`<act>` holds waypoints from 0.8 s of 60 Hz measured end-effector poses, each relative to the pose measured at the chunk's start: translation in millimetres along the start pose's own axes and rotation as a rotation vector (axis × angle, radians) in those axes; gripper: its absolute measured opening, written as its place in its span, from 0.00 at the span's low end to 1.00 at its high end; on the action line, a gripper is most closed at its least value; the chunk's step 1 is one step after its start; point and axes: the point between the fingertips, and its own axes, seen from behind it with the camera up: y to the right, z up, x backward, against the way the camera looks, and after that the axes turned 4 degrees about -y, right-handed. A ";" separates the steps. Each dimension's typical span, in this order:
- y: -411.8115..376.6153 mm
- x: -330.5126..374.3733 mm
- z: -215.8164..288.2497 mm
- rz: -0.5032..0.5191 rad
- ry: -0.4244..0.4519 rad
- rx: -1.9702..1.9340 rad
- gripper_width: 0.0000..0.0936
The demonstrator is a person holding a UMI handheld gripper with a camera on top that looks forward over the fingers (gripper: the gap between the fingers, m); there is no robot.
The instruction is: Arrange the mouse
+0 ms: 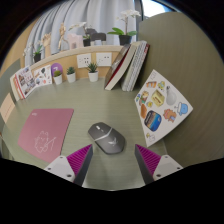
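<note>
Grey mouse (104, 137): lies on the green tabletop (100, 105), just ahead of your fingers, beside the pink mouse mat (45, 131).
Gripper (112, 163): jaws spread wide, holding nothing.
Approach: you should centre the mouse between the pads before closing.
Grip: take it across its sides.
Caution: keep clear of the sticker sheet (160, 105) toward the right edge.

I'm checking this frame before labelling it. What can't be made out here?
- Gripper view: the mouse's near end, hidden behind the gripper's left finger.
- Print on the leaflet and mouse pad: too small to read.
- Book titles: too small.
</note>
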 end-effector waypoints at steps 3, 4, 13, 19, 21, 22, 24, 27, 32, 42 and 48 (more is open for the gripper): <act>3.5 -10.4 9.4 -0.002 -0.005 0.012 0.91; 3.2 -13.6 11.7 0.003 -0.010 0.016 0.91; 5.6 -37.8 29.7 0.022 -0.044 0.000 0.85; 7.1 -49.2 40.4 0.031 -0.056 -0.025 0.81; 8.3 -52.6 43.5 0.031 -0.058 -0.028 0.80; 8.5 -53.9 44.9 0.028 -0.059 -0.027 0.78; 8.7 -56.5 47.2 0.028 -0.061 -0.027 0.75; 9.3 -59.7 50.7 0.026 -0.061 -0.030 0.68; 11.5 -62.3 53.9 0.016 -0.064 -0.043 0.52; 12.1 -62.9 53.5 0.010 -0.073 -0.046 0.42; 11.6 -63.0 52.9 0.001 -0.081 -0.035 0.35</act>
